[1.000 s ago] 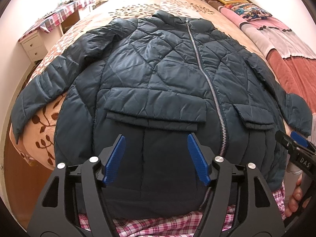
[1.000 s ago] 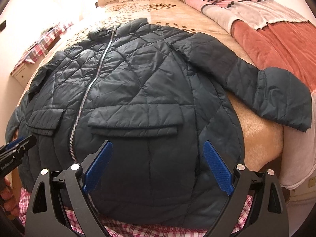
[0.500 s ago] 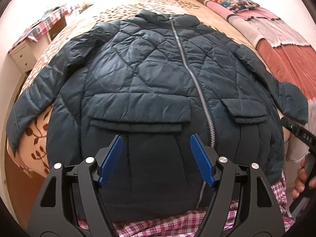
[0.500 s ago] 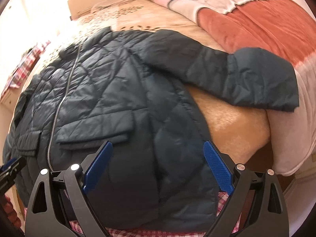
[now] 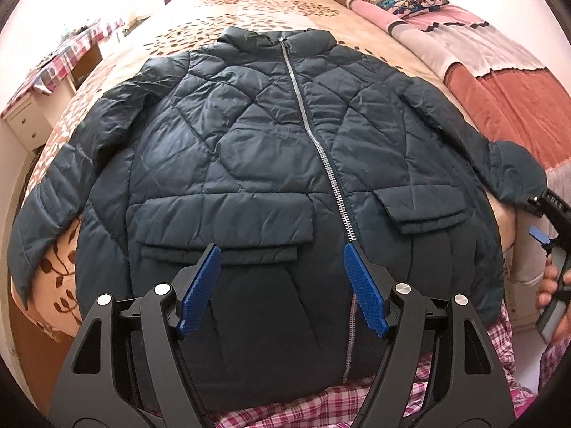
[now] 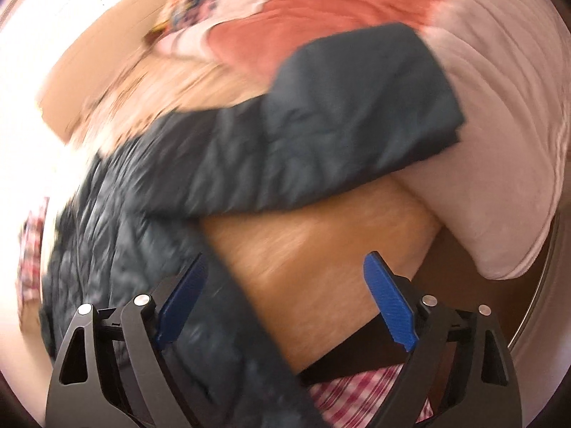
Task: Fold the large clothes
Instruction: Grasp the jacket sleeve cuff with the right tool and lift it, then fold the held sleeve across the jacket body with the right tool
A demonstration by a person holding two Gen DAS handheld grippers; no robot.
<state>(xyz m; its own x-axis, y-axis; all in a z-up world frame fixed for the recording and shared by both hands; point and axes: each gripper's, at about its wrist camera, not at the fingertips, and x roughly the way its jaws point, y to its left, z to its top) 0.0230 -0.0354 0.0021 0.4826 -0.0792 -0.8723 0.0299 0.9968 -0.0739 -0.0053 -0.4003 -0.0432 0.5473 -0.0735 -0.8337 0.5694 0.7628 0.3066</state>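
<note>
A dark teal quilted jacket [image 5: 249, 149] lies flat and zipped on the bed, collar away from me, both sleeves spread out. My left gripper [image 5: 282, 253] is open and empty above the jacket's lower front, near the left pocket flap. My right gripper [image 6: 285, 264] is open and empty over the bed's near right corner, with the jacket's right sleeve [image 6: 321, 132] lying beyond it; this view is blurred. The right gripper's body also shows in the left wrist view [image 5: 553, 214] just past the sleeve cuff.
The floral bedspread [image 5: 249, 10] covers the bed. A folded pink and red blanket [image 5: 499, 82] and pillows lie along the right side. A nightstand with a checked cloth [image 5: 43, 82] stands at the far left. Pink checked fabric [image 5: 303, 406] lies at the near edge.
The right gripper has swung to the right, off the jacket's body toward the right sleeve and bed corner. The left gripper has shifted slightly, staying over the jacket's lower front.
</note>
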